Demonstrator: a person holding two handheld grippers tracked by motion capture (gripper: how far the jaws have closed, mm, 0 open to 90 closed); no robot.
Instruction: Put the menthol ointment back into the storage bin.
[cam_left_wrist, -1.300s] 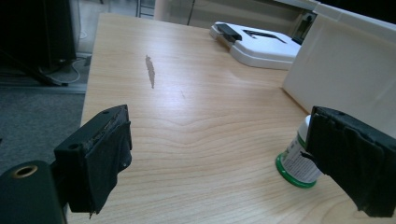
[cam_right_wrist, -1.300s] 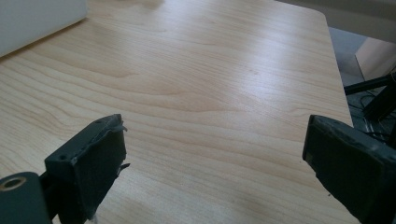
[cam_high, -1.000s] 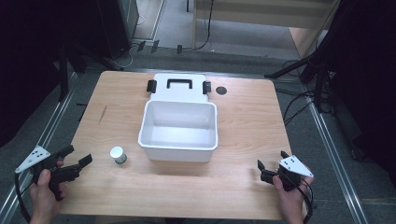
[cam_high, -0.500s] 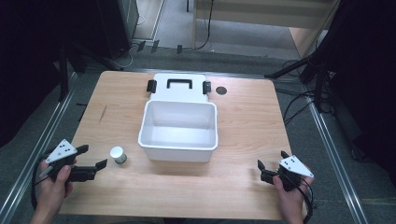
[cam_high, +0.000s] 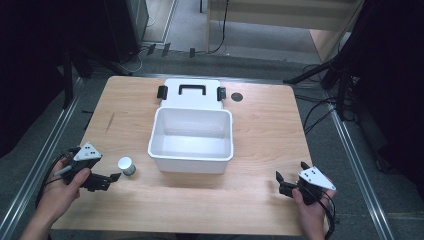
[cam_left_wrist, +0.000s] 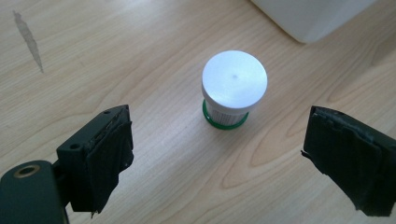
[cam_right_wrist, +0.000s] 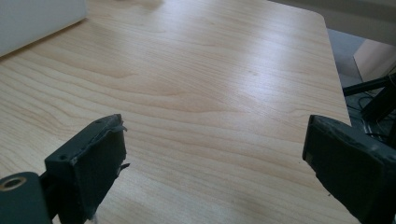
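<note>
Left tool spread wide at seven o'clock on the bench, pinching nothing, pads clear of the small white-capped jar standing upright just ahead at two o'clock of it. White bin at centre, open, nothing inside; lid lying flat at its twelve o'clock. Right tool at five o'clock, spread wide over bare wood, gripping nothing.

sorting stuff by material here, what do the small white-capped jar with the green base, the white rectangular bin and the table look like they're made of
Small white-capped jar with the green base: probably plastic; the cap is smooth and matte, the body finely ribbed. White rectangular bin: looks like moulded plastic, with a slight sheen and rounded corners. Table: pale wood or a wood-look laminate, with visible grain; which one is hard to tell.
</note>
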